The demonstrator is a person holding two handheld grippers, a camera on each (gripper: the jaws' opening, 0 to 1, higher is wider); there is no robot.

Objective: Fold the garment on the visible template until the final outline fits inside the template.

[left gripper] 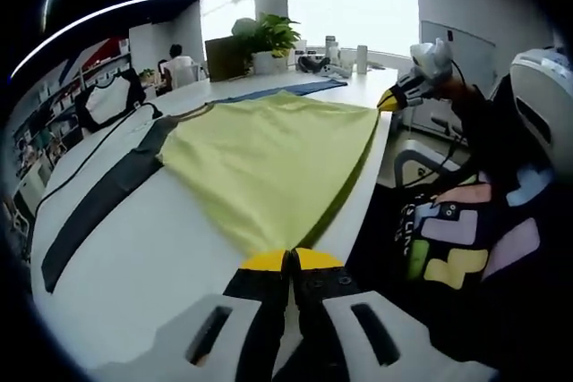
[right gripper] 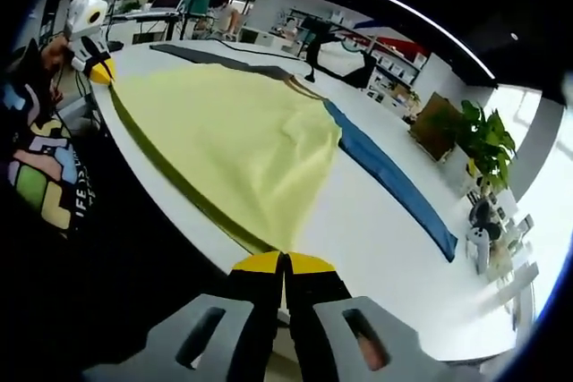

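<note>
Yellow garment (left gripper: 273, 163) corners in both clamped grippers (left gripper: 292, 261) (right gripper: 283, 264)

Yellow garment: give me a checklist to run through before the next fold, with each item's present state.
1. Left tool shut on the yellow garment: ok.
2. Right tool shut on the garment's other end: ok.
3. Garment stretched fairly flat between the tools: ok.
4. Garment fully on the white table: not ok, its near edge runs along the table edge.
5. Outline inside the template strips: cannot tell.
</note>
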